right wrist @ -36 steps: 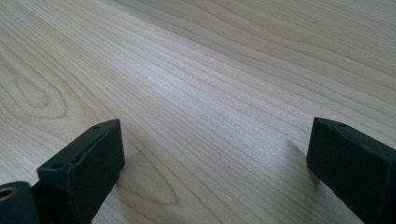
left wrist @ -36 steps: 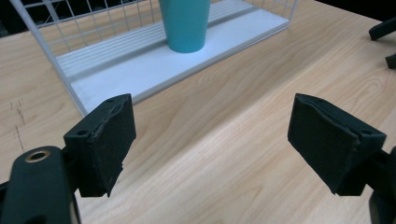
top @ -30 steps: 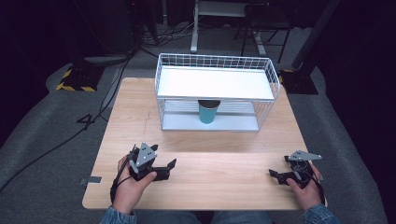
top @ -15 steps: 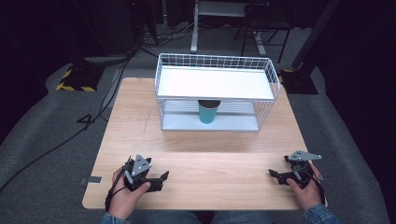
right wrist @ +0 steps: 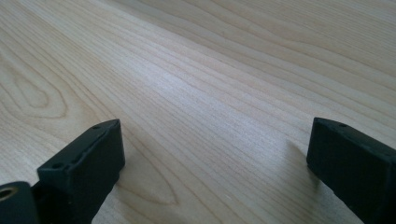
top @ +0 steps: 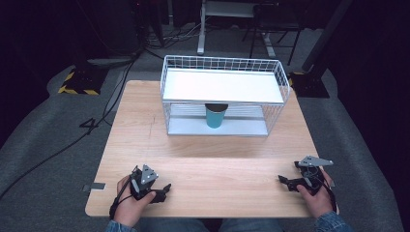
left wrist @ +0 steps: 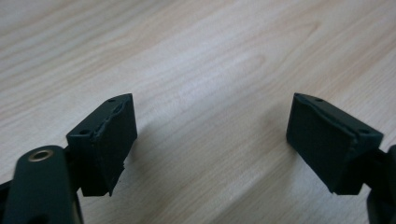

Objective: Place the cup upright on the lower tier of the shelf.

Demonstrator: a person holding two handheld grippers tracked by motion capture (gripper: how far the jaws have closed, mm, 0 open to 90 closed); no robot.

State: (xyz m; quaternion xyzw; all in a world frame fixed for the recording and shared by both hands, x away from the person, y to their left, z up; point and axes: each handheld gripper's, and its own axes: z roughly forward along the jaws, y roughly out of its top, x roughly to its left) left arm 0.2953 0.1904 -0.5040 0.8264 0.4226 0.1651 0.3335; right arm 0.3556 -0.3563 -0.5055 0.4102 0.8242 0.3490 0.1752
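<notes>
Both hands are parked low at the near edge of the desk [top: 208, 164]. The left gripper [top: 162, 189] sits by the near-left corner, jaws standing well apart over bare wood; the right gripper [top: 286, 181] rests by the near-right corner, jaws just as wide, nothing between them.

The prize is up ahead — a teal cup [top: 215, 115], upright, tucked on the lower shelf of the white wire rack [top: 223, 92] at the far edge of the desk, right under the rack's white top shelf. It stands roughly on the desk's centre line, a touch left of the rack's middle.

So the cup lies straight forward and inward from either claw, well apart from both (its long axis vertical, so a side-on grasp suits). The left looks marginally nearer, I'd say — but it's close. Any approach has to come in low through the rack's open front, beneath that top shelf.
</notes>
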